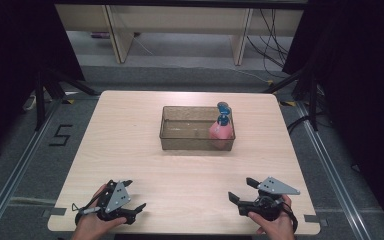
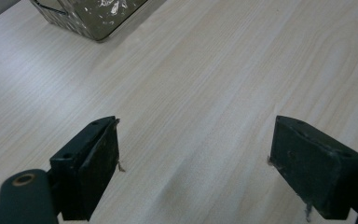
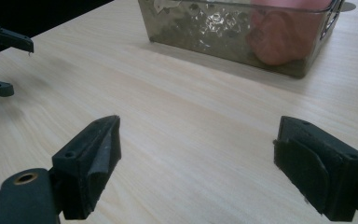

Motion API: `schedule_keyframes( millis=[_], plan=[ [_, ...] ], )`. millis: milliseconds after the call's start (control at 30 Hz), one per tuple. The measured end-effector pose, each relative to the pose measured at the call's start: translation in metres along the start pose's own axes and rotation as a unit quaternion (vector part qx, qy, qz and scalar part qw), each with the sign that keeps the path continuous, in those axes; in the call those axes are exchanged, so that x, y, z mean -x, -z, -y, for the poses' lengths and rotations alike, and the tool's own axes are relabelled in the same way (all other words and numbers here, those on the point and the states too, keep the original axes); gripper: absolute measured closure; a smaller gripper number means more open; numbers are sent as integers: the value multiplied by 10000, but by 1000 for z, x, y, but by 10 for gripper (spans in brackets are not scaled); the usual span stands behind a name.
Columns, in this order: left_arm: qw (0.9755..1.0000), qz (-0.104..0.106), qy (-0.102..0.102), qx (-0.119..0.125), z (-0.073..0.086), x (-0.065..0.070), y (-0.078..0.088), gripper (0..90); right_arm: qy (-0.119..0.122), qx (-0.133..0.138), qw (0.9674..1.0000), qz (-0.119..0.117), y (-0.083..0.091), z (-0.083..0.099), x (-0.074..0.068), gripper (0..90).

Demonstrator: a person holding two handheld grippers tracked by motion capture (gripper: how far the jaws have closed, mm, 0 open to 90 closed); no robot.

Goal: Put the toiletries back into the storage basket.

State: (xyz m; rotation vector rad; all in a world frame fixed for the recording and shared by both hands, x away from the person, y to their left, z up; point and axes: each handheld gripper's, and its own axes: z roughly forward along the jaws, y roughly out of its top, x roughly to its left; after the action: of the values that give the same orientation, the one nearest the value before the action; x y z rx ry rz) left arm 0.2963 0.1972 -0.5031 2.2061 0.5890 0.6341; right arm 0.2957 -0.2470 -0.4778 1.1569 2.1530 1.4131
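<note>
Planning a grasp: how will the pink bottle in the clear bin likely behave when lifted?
The pink bottle leans against the bin wall, so it may tip once nudged. Its narrow blue top looks easiest to pinch. The smooth body could slip.

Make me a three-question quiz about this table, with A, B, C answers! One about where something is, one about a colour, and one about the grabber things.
1. Where is the bottle?
A. in the bin's right end
B. on the floor
C. beside the left gripper

2. What colour is the bottle's body?
A. green
B. pink
C. yellow

3. How are both grippers' jaws?
A. shut on the bottle
B. shut on nothing
C. open

Answers:
1 A: the high view shows it standing inside the clear bin, at the right.
2 B: its body is pink under a blue top.
3 C: the left gripper and right gripper each show a wide gap, with bare table between.
</note>
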Motion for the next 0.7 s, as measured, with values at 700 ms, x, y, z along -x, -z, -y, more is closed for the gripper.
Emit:
schedule_keyframes(
  millis=[700],
  plan=[
    [10000, -4, -3, -23, 0, 1, 0, 151, -90, -344, 9994, -22, 7, 14, -9, 156]
  ],
)
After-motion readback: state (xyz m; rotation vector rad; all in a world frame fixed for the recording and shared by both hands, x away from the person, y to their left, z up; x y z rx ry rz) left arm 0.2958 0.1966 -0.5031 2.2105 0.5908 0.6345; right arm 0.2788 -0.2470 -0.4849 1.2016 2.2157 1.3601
